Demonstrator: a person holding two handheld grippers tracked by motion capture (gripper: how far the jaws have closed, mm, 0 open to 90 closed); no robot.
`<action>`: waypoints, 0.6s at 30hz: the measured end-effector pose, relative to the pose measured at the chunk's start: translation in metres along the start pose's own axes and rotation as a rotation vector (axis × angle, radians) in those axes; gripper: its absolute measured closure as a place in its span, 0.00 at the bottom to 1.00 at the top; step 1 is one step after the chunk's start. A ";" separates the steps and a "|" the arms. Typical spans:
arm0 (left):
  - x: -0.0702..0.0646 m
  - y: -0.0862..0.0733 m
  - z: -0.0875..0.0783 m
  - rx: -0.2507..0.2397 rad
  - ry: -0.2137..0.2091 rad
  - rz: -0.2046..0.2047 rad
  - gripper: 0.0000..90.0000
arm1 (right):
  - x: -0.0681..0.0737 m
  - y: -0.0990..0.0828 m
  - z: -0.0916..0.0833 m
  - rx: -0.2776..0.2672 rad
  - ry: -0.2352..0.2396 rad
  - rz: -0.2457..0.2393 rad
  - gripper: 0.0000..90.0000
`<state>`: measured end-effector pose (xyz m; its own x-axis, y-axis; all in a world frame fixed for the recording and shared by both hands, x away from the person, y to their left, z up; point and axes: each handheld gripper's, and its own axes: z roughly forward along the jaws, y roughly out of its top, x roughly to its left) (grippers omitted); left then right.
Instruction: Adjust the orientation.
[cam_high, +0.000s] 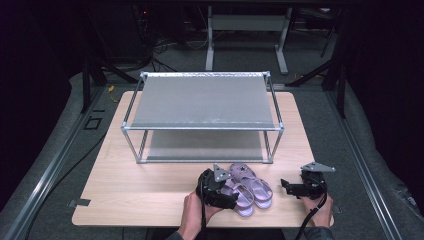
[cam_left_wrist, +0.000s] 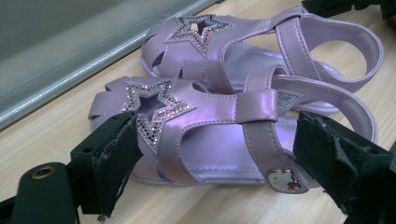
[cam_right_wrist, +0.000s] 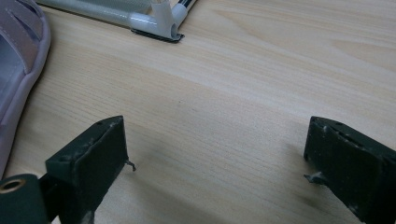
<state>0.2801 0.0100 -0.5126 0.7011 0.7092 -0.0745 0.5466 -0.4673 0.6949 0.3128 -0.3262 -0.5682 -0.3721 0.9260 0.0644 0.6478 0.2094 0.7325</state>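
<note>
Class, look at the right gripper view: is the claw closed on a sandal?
No, the right claw stands open over bare table, with the purple sandal off to its side.

The two sandals (cam_left_wrist: 219, 121) are shiny lilac, each with a glittery pink-and-silver star outline at the toe. The table (cam_high: 145, 185) is pale wood grain. The rack (cam_high: 202, 102) at twelve o'clock has grey shelves in a silver frame.

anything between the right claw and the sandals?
Nothing: in the high view, bare wooden table separates the open right claw from the purple sandals. The right gripper view agrees, with bare wood between its jaws and a sandal edge at far left.
</note>
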 end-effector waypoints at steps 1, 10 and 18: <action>0.000 0.000 0.000 0.000 0.000 0.000 0.16 | 0.000 0.000 0.000 0.000 0.002 -0.001 0.06; 0.004 -0.007 -0.008 -0.001 0.004 0.016 0.17 | 0.000 0.000 0.000 -0.001 0.000 0.000 0.06; -0.006 -0.006 -0.011 -0.003 0.009 0.077 0.31 | 0.000 0.000 0.000 0.001 0.000 -0.002 0.07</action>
<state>0.2676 0.0150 -0.5082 0.7370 0.6757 -0.0140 0.4897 -0.5196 0.7001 0.3128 -0.3261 -0.5683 -0.3729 0.9257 0.0630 0.6479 0.2112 0.7319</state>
